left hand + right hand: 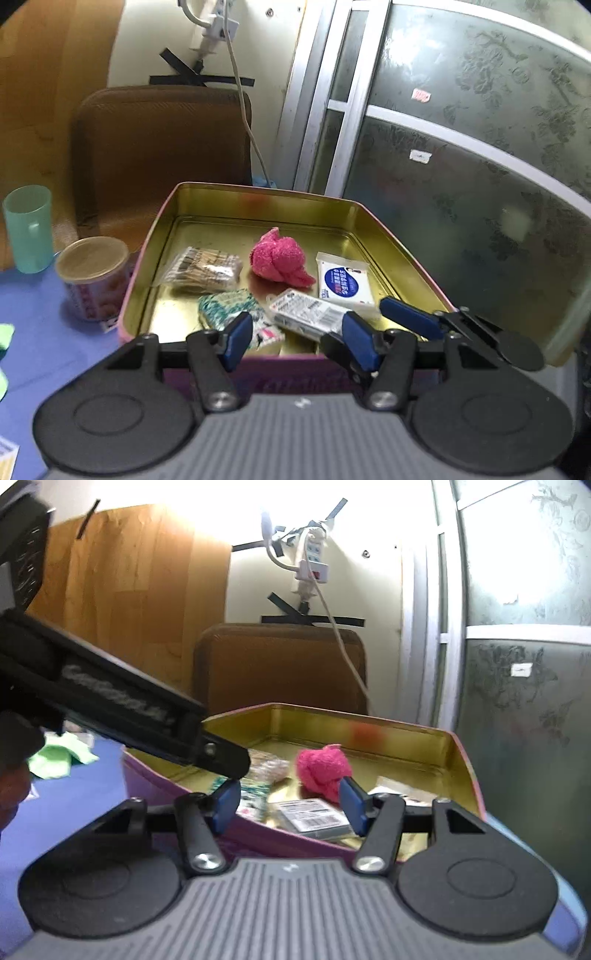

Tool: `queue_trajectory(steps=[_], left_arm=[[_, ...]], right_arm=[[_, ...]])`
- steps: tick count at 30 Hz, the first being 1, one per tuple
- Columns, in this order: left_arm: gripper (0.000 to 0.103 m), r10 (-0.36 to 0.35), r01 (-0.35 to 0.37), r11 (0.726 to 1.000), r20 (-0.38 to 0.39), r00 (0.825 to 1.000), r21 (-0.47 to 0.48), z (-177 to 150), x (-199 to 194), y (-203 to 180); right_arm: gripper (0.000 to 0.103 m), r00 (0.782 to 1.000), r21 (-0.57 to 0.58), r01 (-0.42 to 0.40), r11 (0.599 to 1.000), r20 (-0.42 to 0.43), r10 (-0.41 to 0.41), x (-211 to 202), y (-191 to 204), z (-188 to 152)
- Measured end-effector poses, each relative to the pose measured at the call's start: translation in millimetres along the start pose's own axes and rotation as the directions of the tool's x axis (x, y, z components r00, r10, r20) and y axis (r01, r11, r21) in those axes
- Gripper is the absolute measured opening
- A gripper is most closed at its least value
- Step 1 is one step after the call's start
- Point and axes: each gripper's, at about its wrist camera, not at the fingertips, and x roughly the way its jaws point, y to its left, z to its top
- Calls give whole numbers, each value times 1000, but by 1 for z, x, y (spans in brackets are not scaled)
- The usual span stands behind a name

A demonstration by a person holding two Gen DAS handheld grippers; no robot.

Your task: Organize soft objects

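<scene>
A gold-lined tin [258, 201] with a pink outside holds the soft things. In it lie a pink knitted ball [279, 260], a clear bag of thin sticks [203, 271], a green and white packet [227, 306], a barcoded tissue pack [306, 314] and a white and blue pack [345, 282]. My left gripper [299, 339] hovers open over the tin's near rim, nothing between its pads. One blue finger [410, 317] of the right gripper reaches in beside it. In the right wrist view my right gripper [290, 805] is open at the tin [369, 720], empty, with the pink ball [323, 771] just beyond.
A teal cup [27, 229] and a foil-topped can [92, 273] stand left of the tin on the blue tablecloth [44, 332]. A green cloth [59, 757] lies farther left. Behind are a brown chair back [159, 147], a hanging cable [243, 110] and a frosted sliding door [480, 147].
</scene>
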Motion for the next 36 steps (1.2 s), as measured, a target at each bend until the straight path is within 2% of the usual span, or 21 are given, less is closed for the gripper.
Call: queue_trajectory(steps=[4,8,12,15,18,19,21,23,26,29,31,34,35,36], left_arm=[[56,5,-4,1000,45,999,-16,-15,-34,11],[56,42,-37,997,61,997,-70,-31,-59,34],[56,150,-140,980,62,987,-142,-57,-87,72],[56,257,-244,943,30,966,-224,-77,-104,110],[56,386,-373,883,-11,922,-286,-97,-118,150],[54,429,-415,858,-21,903,-303,-105,-124,162],[54,472,-453,824,-31,881,-341,-114,-132,179],[54,440,-399,818,2,898,-414,-119,-141,192],[54,443,-387,819,38,896,-424,-120,-144,194],[54,443,-384,830,62,894,-404,-120,-146,189],[54,440,-379,834,70,895,-402,-122,-146,186],[54,426,-359,831,73,902,-424,-124,-147,190],[54,420,-349,830,75,905,-435,-125,-148,191],[54,414,-341,828,76,907,-445,-126,-149,193]], right_arm=[[61,999,8,-29,1000,23,29,-8,9,2],[61,996,-7,-76,997,40,76,-12,23,7],[61,988,-37,-151,988,20,152,-8,45,10],[60,972,-57,-235,970,-27,234,-1,65,10],[59,932,-52,-354,934,-103,347,15,88,11],[58,918,-52,-385,922,-122,377,21,95,12],[58,891,-54,-439,897,-153,427,35,113,15],[58,851,-10,-501,865,-185,491,58,130,26],[58,793,107,-563,819,-207,572,101,155,44],[59,757,209,-575,791,-230,612,151,182,57],[60,742,265,-557,788,-267,614,180,198,58],[60,711,281,-548,788,-339,616,208,217,53],[41,716,287,-547,786,-325,617,208,216,54],[27,727,281,-541,792,-316,609,203,212,55]])
